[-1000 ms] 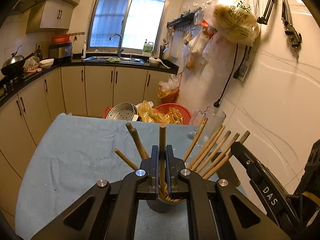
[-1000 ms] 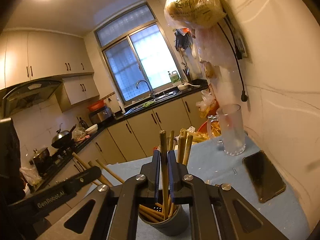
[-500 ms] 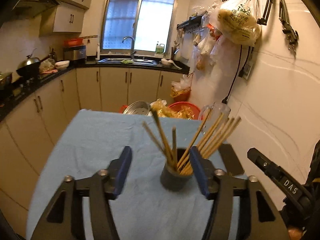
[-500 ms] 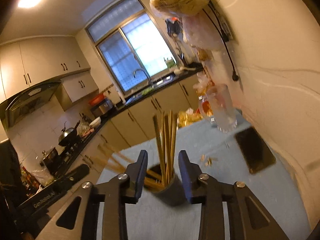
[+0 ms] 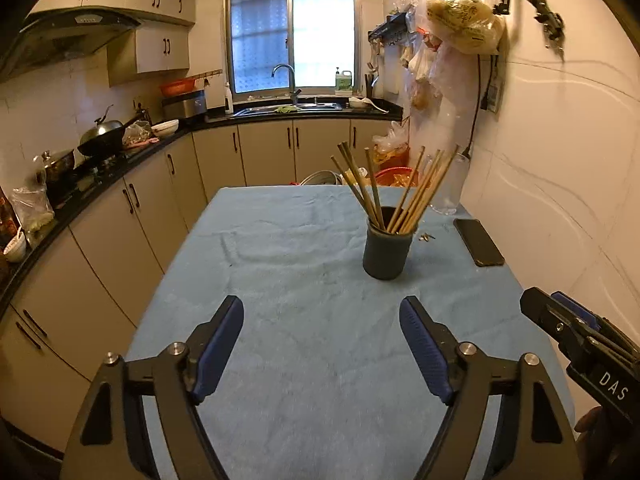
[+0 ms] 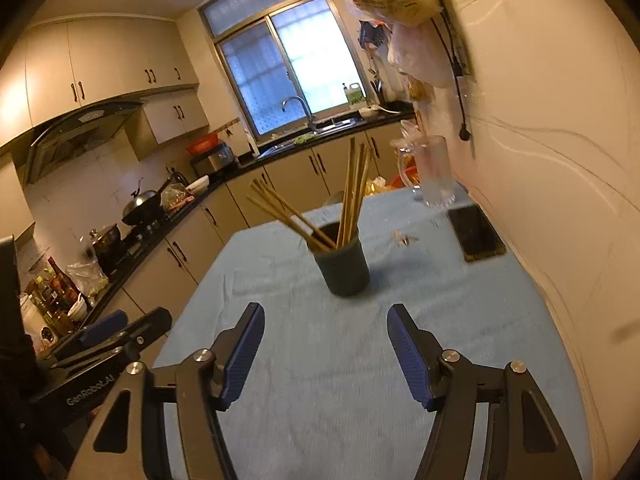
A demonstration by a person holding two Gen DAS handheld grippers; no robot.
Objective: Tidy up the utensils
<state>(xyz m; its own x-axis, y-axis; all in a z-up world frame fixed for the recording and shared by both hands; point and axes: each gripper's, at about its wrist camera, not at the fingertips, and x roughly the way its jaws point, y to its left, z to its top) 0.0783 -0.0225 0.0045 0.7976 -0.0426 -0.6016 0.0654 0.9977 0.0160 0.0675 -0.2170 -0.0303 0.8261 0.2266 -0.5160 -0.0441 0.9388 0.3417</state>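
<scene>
A dark cup (image 5: 387,255) stands upright on the blue tablecloth (image 5: 304,264) and holds several wooden chopsticks (image 5: 416,196) that fan out of its top. It also shows in the right wrist view (image 6: 345,268) with its chopsticks (image 6: 352,196). My left gripper (image 5: 322,334) is open and empty, well back from the cup near the table's front. My right gripper (image 6: 326,344) is open and empty, also back from the cup. The right gripper's tip shows in the left wrist view (image 5: 560,320), and the left gripper shows in the right wrist view (image 6: 120,332).
A black phone (image 5: 479,241) lies right of the cup near the wall. A glass mug (image 6: 430,172) stands at the table's far right corner. Small bits (image 6: 404,239) lie between cup and phone. Kitchen counters run along the left; bags hang on the right wall.
Both grippers let go of the chopsticks, opened wide and pulled back from the cup. The chopsticks now rest in the cup.
</scene>
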